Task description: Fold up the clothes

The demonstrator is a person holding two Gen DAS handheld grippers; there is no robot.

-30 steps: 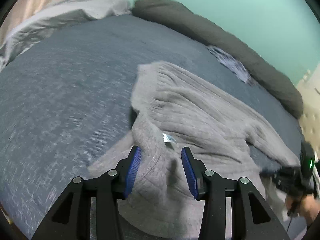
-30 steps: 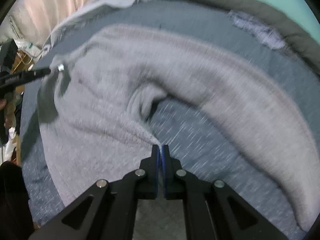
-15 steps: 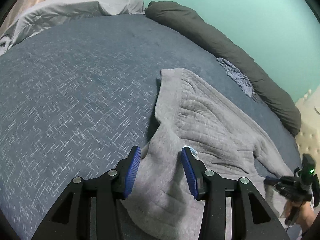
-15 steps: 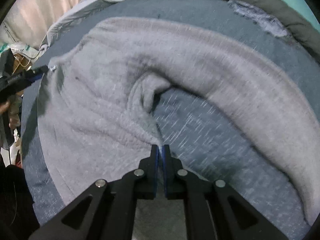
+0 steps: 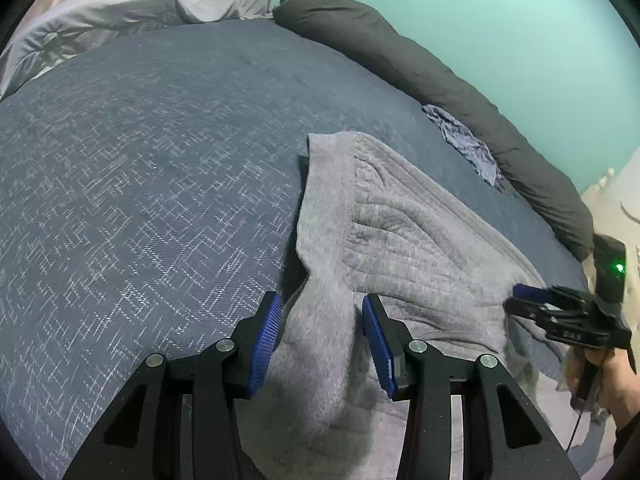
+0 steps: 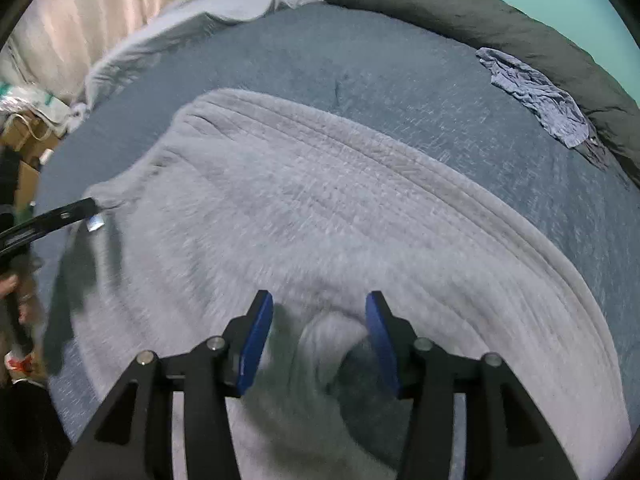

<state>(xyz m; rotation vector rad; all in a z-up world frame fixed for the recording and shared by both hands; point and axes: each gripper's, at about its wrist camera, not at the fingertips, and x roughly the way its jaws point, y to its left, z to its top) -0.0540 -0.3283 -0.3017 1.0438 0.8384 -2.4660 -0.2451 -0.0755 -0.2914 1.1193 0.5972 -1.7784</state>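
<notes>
A grey ribbed knit sweater point(image 5: 404, 240) lies spread on the dark blue bed point(image 5: 140, 184). It also fills the right wrist view point(image 6: 320, 216). My left gripper point(image 5: 320, 336) is open, with a raised fold of the sweater between its blue pads, near the white label point(image 6: 95, 222). My right gripper point(image 6: 318, 336) is open over a bunched fold of the sweater. The right gripper also shows at the right edge of the left wrist view point(image 5: 520, 300). The left gripper's tip shows in the right wrist view point(image 6: 86, 205).
A dark grey rolled duvet point(image 5: 440, 76) runs along the teal wall. A small crumpled blue cloth point(image 5: 468, 144) lies beside it. A light grey sheet point(image 5: 120, 12) is heaped at the far left. Boxes and bags point(image 6: 28, 120) stand beside the bed.
My right gripper was shut on a sweater fold and has now opened, letting it go. The sweater has settled flatter. My left gripper stayed open and shifted along the sweater's edge.
</notes>
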